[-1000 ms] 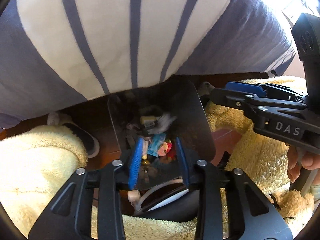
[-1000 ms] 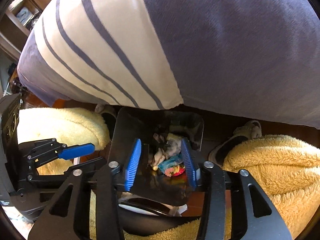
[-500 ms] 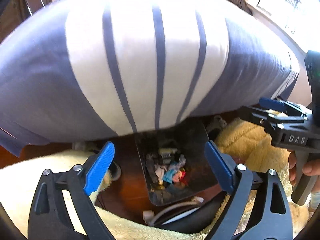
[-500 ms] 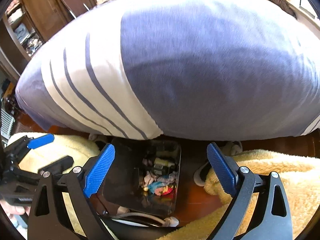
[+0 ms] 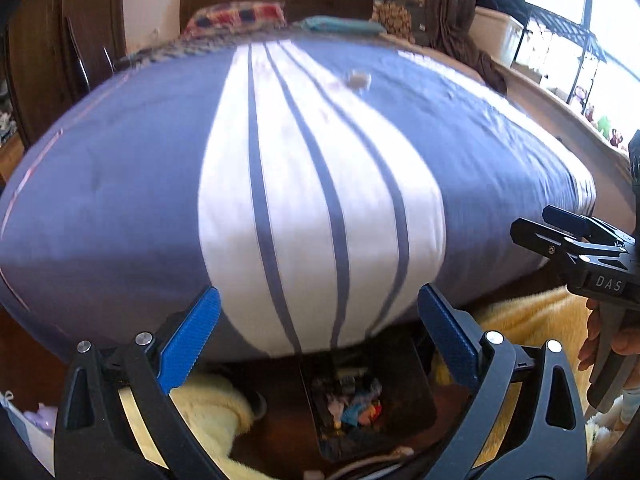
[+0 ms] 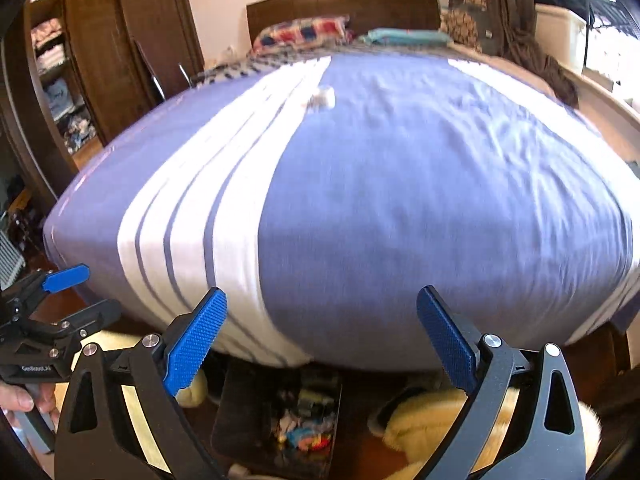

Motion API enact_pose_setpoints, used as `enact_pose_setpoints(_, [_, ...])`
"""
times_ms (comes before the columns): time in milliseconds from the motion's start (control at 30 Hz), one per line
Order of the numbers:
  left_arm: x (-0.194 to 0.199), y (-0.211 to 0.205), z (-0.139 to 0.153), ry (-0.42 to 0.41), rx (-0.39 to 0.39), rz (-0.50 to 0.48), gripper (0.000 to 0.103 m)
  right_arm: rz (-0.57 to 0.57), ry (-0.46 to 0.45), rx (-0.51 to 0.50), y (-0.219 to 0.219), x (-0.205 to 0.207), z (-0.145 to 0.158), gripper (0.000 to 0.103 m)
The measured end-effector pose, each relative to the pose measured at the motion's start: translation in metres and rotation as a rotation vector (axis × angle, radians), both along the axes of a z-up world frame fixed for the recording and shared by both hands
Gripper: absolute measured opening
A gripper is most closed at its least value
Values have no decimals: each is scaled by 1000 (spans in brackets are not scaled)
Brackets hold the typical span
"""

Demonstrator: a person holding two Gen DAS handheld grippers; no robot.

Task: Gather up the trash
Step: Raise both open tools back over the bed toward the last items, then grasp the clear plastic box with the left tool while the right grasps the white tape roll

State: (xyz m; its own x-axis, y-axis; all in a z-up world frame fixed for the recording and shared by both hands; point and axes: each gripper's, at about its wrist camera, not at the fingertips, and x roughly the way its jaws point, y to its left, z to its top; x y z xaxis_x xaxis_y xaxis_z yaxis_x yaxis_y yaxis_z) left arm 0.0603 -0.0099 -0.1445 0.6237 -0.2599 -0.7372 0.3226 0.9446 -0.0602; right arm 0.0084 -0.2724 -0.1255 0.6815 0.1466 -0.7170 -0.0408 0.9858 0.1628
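A dark bin [image 5: 404, 396] on the wooden floor at the foot of the bed holds several bits of coloured trash [image 5: 356, 404]; it also shows in the right wrist view, bin [image 6: 236, 408] and trash [image 6: 304, 428]. A small crumpled pale scrap [image 5: 359, 79] lies far up on the bed cover, seen from the right as the scrap [image 6: 322, 98]. My left gripper [image 5: 318, 300] hangs above the bin, its jaws opening, nothing between them. My right gripper [image 6: 322, 300] is beside it, jaws opening and bare too.
The bed [image 5: 120, 184] with a blue and white striped cover fills both views. A person's fluffy yellow garment [image 5: 208, 404] and slippers [image 6: 394, 404] flank the bin. Pillows [image 6: 304, 36] lie at the headboard, a wardrobe [image 6: 100, 52] stands left, a window ledge [image 5: 560, 92] right.
Both grippers spread wide, leaving the trash pieces in the bin, then rose and tilted up so the bed top has come into view.
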Motion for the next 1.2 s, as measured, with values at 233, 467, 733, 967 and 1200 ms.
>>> enact_pose_setpoints(233, [39,-3,25,-61,-12,18,94,2,-36,-58,-9,45,21,97])
enact_pose_setpoints(467, [94,-12,25,-43,7,24,94,-20,-35,-71,-20,101,32,97])
enact_pose_setpoints(733, [151,-33,24,-39,42,1,94,-9,-7,-81,-17,174,31,97])
enact_pose_setpoints(967, [189,-45,17,-20,46,-14,94,8,24,-63,-4,245,24,89])
enact_pose_setpoints(1200, [217,-56,9,2,43,-26,94,21,92,-9,3,300,5,69])
